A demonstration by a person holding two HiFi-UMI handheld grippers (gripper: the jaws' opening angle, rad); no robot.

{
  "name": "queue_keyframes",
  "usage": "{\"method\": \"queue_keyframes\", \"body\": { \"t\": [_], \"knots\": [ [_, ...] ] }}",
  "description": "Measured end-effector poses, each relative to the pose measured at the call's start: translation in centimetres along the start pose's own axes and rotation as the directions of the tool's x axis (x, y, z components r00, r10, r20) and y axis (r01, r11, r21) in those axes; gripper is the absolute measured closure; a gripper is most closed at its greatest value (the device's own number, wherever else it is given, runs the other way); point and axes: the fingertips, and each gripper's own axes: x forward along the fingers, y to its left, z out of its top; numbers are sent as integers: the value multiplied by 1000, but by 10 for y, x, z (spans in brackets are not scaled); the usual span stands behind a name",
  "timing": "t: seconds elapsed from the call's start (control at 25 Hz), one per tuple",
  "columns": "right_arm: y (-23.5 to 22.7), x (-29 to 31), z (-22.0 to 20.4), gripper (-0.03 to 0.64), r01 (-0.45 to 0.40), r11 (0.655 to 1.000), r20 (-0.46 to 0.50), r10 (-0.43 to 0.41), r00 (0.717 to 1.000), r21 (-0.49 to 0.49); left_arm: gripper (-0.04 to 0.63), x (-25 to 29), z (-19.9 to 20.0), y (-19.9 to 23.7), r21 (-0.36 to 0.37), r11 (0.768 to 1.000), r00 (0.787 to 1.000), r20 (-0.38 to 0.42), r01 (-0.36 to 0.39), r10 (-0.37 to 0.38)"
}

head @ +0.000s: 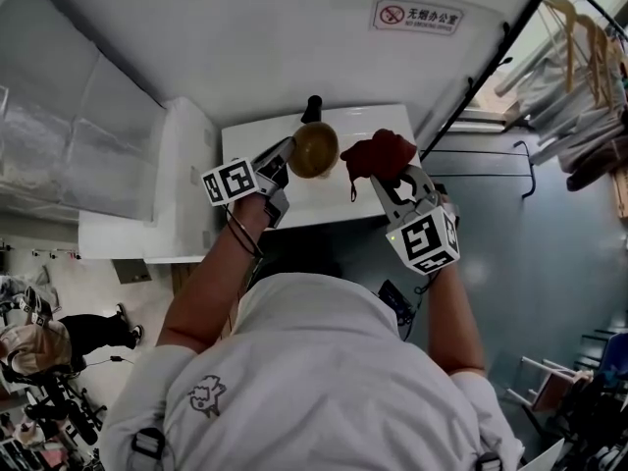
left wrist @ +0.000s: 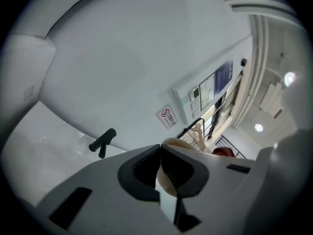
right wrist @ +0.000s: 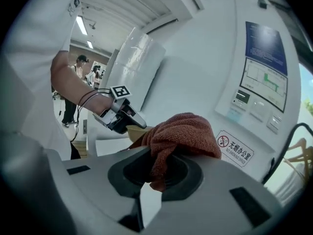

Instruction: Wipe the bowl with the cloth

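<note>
A tan bowl hangs above the white table, gripped by its rim in my left gripper. In the left gripper view the jaws are shut on the bowl's cream rim. My right gripper is shut on a dark red cloth, bunched just right of the bowl. In the right gripper view the cloth bulges out of the jaws, and behind it I see the bowl and the left gripper.
A black handle stands at the table's far edge, also seen as the black handle. A white wall with a no-smoking sign lies beyond. A black clothes rack with hangers stands at the right. People stand far left.
</note>
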Motion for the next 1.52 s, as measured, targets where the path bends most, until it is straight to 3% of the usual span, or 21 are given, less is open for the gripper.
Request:
{"method": "queue_keyframes", "body": {
  "t": [0.16, 0.28, 0.4, 0.56, 1.0, 1.24, 1.36, 1.52],
  "knots": [
    [15, 0, 8, 566, -44, 998, 29, 46, 999, -35, 577, -5, 2, -1, -155, 985, 997, 33, 75, -70],
    [38, 2, 22, 566, -137, 989, 79, 141, 987, -54, 577, -4, 2, -10, -260, 953, 987, 70, 156, -143],
    [58, 6, 36, 566, -218, 974, 125, 223, 967, -56, 577, -2, -3, -18, -306, 930, 979, 76, 204, -190],
    [65, 11, 48, 566, -249, 968, 174, 251, 952, -34, 577, -1, -17, -36, -323, 911, 966, 41, 255, -256],
    [29, -3, 93, 566, -247, 967, 353, 208, 912, 68, 574, -2, -39, -62, -360, 864, 925, -11, 351, -380],
    [-10, 9, 91, 566, -231, 957, 360, 155, 920, 179, 574, -4, -42, -70, -362, 848, 910, 2, 388, -415],
    [-22, 17, 89, 566, -244, 947, 364, 156, 918, 210, 574, -5, -43, -82, -359, 832, 891, -3, 423, -454],
    [-31, 30, 84, 566, -297, 909, 384, 173, 907, 293, 574, -9, -36, -97, -339, 801, 857, 26, 492, -515]
  ]
}}
